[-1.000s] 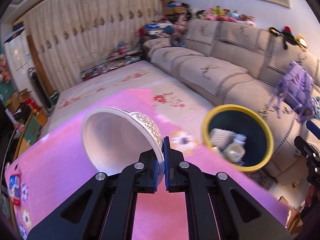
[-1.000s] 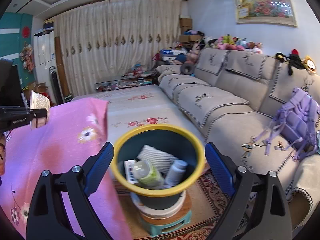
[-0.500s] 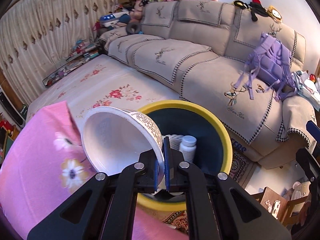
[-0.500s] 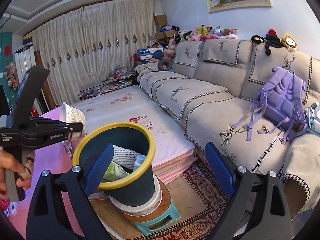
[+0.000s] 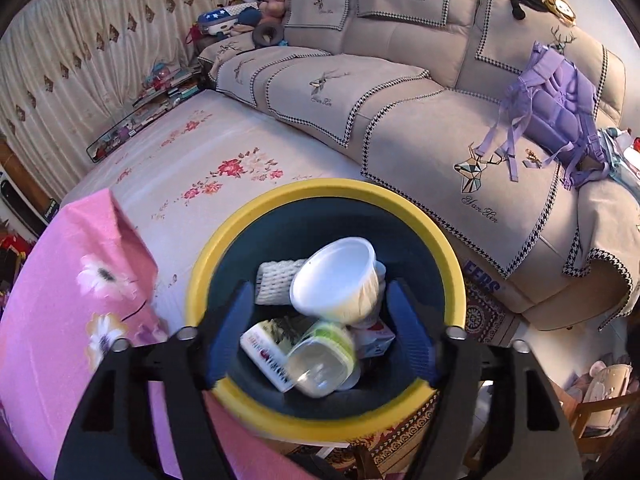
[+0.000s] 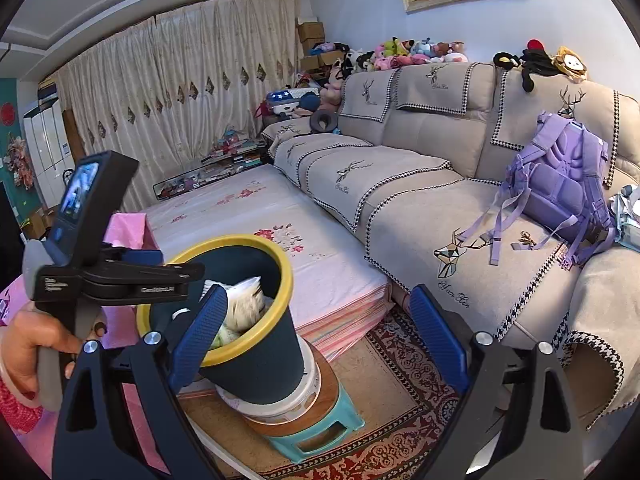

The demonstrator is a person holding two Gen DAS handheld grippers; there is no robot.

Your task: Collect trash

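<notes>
The white paper bowl (image 5: 334, 280) is lying tilted inside the yellow-rimmed bin (image 5: 448, 248), its mouth facing up and left, resting on a clear tub (image 5: 320, 364), a carton (image 5: 266, 346) and white netting (image 5: 276, 286). The left claw (image 5: 320, 336) is hanging wide open over the bin, gripping nothing. The right claw (image 6: 320, 344) is gaping wide too, empty, near the bin's right side.
</notes>
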